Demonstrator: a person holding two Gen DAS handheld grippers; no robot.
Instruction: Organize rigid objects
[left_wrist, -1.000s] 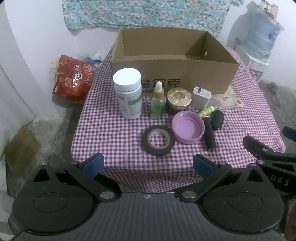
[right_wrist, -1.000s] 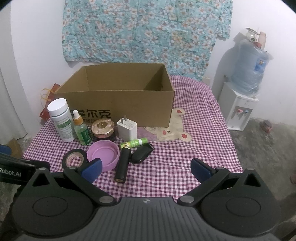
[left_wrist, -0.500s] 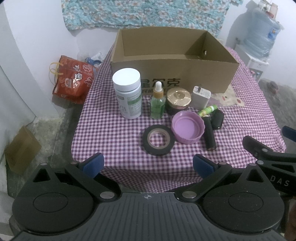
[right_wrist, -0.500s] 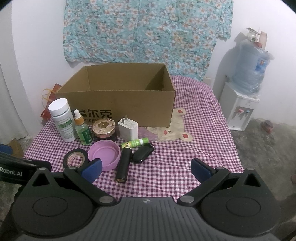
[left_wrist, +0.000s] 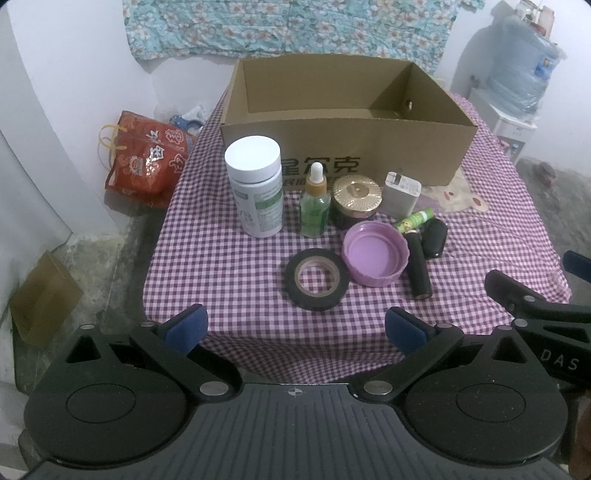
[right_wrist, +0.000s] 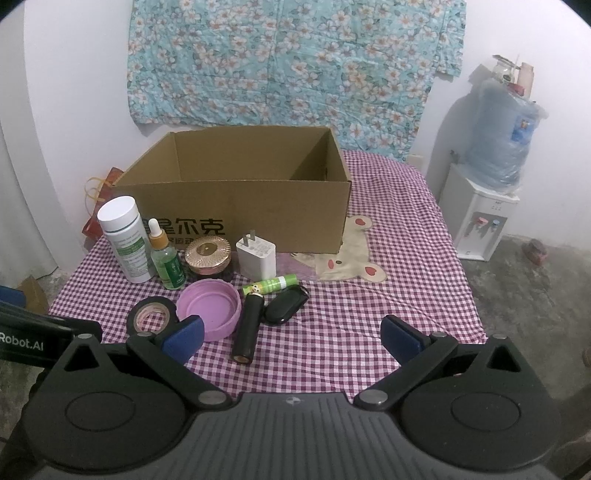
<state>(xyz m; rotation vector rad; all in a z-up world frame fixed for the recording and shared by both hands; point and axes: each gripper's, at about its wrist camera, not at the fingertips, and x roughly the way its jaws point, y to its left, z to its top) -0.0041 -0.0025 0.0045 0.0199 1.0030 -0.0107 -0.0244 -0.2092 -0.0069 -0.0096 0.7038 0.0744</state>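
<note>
One cardboard box (left_wrist: 343, 147) stands open on the checked tablecloth (left_wrist: 221, 266); everything else lies in front of it. Nearest its left corner stands the white bottle (left_wrist: 255, 184), then the dropper bottle (left_wrist: 314, 206), gold-lidded jar (left_wrist: 356, 201) and charger (left_wrist: 402, 194). Further out lie the purple lid (left_wrist: 375, 258), tape roll (left_wrist: 316, 278) and black cylinder (left_wrist: 418, 264). My left gripper (left_wrist: 295, 328) and right gripper (right_wrist: 291, 334) both gape wide, holding nothing

Probably a home: floral cloth (right_wrist: 295, 59) on wall, water dispenser (right_wrist: 480, 221)
</note>
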